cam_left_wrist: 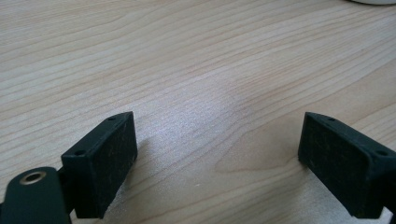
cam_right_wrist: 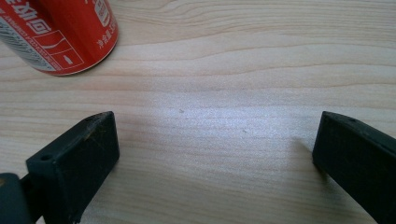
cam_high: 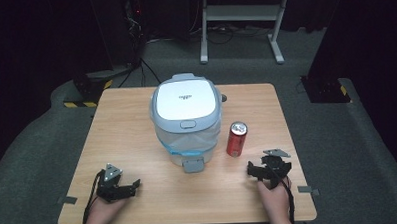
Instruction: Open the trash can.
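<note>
A red drink can [cam_high: 236, 139] stands upright on the wooden table [cam_high: 129, 124], right of a white and grey lidded bin [cam_high: 186, 112] with a clear bag under its shut lid. My right gripper [cam_high: 268, 165] rests near the front right edge, a little in front of the can. In the right gripper view its jaws stand wide open [cam_right_wrist: 217, 140] over bare wood, with the can [cam_right_wrist: 60, 32] at the upper left. My left gripper [cam_high: 129, 187] lies at the front left, open [cam_left_wrist: 217, 140] with nothing between its jaws.
A grey pedal [cam_high: 193, 165] sticks out from the bin's base toward me. Behind the table stands a white frame [cam_high: 241, 20] on the grey carpet, with dark equipment and cables at the back left. Tape marks [cam_high: 67, 200] sit by the front corners.
</note>
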The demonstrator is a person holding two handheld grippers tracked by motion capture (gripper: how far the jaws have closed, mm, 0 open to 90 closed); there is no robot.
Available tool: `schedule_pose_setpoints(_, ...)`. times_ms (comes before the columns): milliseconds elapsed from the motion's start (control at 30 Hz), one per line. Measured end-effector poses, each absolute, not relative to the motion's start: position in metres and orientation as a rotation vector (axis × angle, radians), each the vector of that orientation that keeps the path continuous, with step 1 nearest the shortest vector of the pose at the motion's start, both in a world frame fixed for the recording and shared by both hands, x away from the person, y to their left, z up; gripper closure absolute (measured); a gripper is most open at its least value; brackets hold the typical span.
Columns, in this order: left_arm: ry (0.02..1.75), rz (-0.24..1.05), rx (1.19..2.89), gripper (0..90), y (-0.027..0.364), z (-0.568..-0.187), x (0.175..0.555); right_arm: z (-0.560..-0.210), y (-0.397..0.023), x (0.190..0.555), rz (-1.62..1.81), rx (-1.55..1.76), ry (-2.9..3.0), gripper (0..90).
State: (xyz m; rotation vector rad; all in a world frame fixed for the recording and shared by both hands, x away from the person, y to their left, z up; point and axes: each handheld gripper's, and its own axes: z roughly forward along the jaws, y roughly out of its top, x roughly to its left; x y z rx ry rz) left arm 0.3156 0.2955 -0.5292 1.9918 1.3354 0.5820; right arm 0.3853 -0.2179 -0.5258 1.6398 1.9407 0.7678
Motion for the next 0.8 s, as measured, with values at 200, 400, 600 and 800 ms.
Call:
schedule_pose_setpoints(200, 1.338, 0.579, 1.986, 13.2, 0.2958, -0.5292, 0.3161, -0.5259, -0.2182, 0.3849, 0.769, 1.623, 1.957, 0.3)
schedule_pose_setpoints(400, 1.343, 0.582, 1.983, 14.1, 0.2959, -0.5291, 0.3156, -0.5254, -0.2217, 0.3820, 0.815, 1.624, 1.965, 0.4)
schedule_pose_setpoints(600, 1.348, 0.587, 1.978, 15.3, 0.2967, -0.5290, 0.3144, -0.5255, -0.2207, 0.3813, 0.803, 1.621, 1.967, 0.3)
schedule_pose_setpoints(800, 1.340, 0.586, 1.979, 16.5, 0.2985, -0.5288, 0.3135, -0.5257, -0.2197, 0.3818, 0.793, 1.613, 1.975, 0.3)
